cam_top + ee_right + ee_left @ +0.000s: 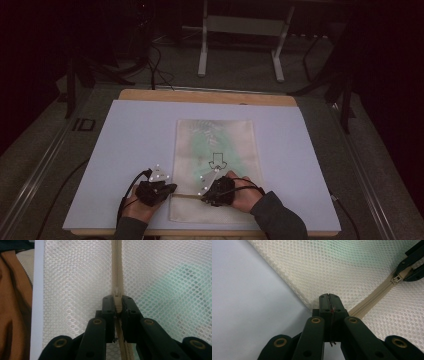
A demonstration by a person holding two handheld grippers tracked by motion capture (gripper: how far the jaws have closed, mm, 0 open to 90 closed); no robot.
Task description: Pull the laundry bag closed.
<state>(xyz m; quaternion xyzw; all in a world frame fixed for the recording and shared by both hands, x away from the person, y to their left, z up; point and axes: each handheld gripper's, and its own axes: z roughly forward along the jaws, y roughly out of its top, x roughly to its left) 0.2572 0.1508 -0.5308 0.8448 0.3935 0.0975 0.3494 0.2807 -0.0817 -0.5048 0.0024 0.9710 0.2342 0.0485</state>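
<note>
A cream mesh bag with something green inside lies flat on the white board. Its beige zipper runs across the bag's near end. My left gripper is shut on the bag's left edge where the zipper ends, and its tips pinch the mesh there. My right gripper sits a little to the right on the zipper line. It is shut on the zipper slider, with the closed zipper running on ahead. In the left gripper view the right gripper holds the slider.
The board rests on a wooden table whose brown edge lies just beyond the bag's near side. A white metal stand and cables are on the floor behind the table. Bare board lies left and right of the bag.
</note>
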